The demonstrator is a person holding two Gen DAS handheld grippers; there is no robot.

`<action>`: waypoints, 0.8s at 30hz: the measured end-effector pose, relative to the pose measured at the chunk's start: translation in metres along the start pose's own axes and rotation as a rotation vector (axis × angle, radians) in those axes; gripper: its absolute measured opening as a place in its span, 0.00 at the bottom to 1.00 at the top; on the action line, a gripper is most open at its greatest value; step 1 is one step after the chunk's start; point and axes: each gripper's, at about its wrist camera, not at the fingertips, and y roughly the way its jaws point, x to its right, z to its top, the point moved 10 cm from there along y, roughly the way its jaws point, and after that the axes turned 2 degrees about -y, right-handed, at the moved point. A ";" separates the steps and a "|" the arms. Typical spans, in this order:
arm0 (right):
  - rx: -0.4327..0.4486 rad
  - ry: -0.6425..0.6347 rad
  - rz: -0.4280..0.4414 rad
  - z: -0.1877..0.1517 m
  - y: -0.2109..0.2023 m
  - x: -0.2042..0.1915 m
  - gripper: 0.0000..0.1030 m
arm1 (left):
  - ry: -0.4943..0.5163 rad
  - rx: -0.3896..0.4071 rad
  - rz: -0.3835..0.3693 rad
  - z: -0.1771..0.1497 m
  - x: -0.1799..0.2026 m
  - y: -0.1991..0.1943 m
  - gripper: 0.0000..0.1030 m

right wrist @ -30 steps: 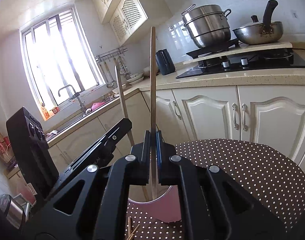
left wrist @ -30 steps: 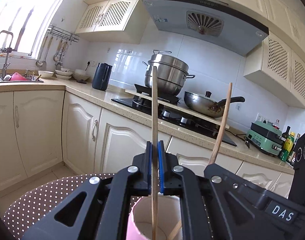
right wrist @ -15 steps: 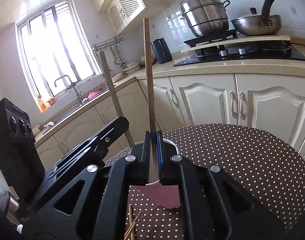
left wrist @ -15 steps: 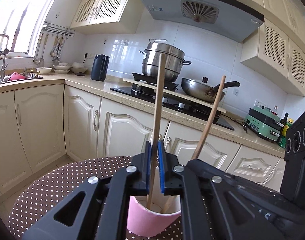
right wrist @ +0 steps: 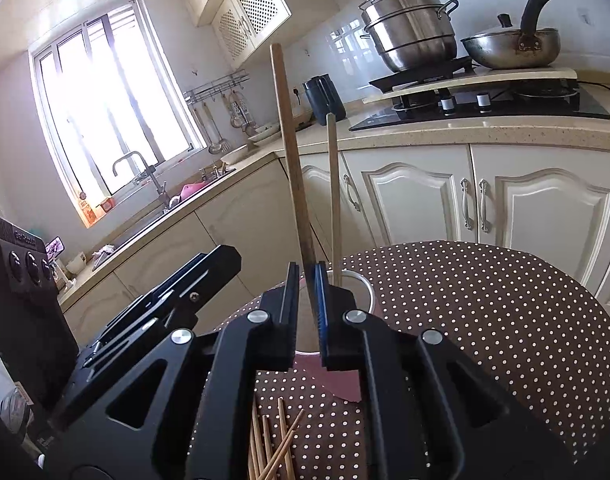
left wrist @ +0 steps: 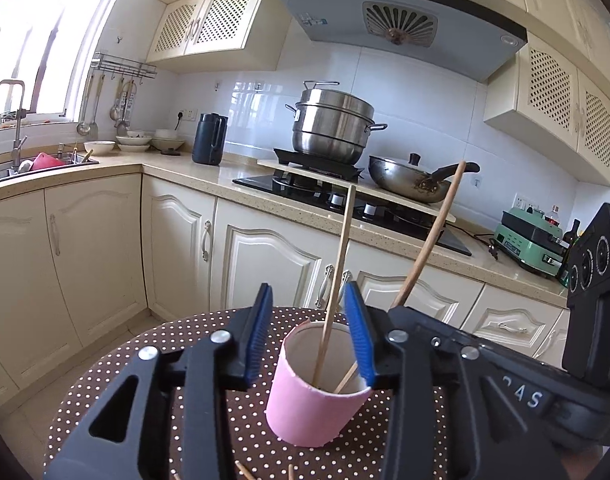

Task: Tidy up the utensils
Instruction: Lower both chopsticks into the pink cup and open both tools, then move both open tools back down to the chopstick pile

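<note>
Two chopsticks stand in the pink cup [left wrist: 313,404]. The left gripper [left wrist: 311,334] has its blue pads spread wide, and the paler chopstick [left wrist: 337,276] leans free between them, touching neither. The right gripper [right wrist: 305,300] is closed on the darker chopstick [right wrist: 291,160], whose lower end reaches into the cup. The cup sits on the polka-dot tabletop [right wrist: 485,300], toward its left edge in the right wrist view. Loose chopsticks [right wrist: 271,448] lie at the near edge, under the right gripper.

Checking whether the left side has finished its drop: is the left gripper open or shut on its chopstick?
Open. The left gripper's blue pads stand apart; the thin chopstick leans free inside the pink cup.
</note>
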 end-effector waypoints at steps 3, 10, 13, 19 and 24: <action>0.002 -0.005 -0.007 0.000 -0.006 -0.003 0.21 | -0.005 -0.002 0.011 0.001 -0.004 -0.012 0.43; 0.025 -0.009 -0.019 -0.001 -0.026 -0.011 0.43 | 0.002 -0.014 0.048 -0.005 -0.011 -0.038 0.44; 0.032 -0.021 -0.027 -0.008 -0.037 -0.017 0.44 | 0.013 -0.026 0.045 -0.011 -0.012 -0.051 0.45; 0.010 -0.064 -0.076 -0.037 -0.051 -0.022 0.44 | 0.043 -0.096 0.048 -0.038 -0.013 -0.069 0.45; -0.039 -0.065 -0.098 -0.069 -0.060 -0.024 0.44 | 0.064 -0.195 0.027 -0.074 -0.010 -0.077 0.45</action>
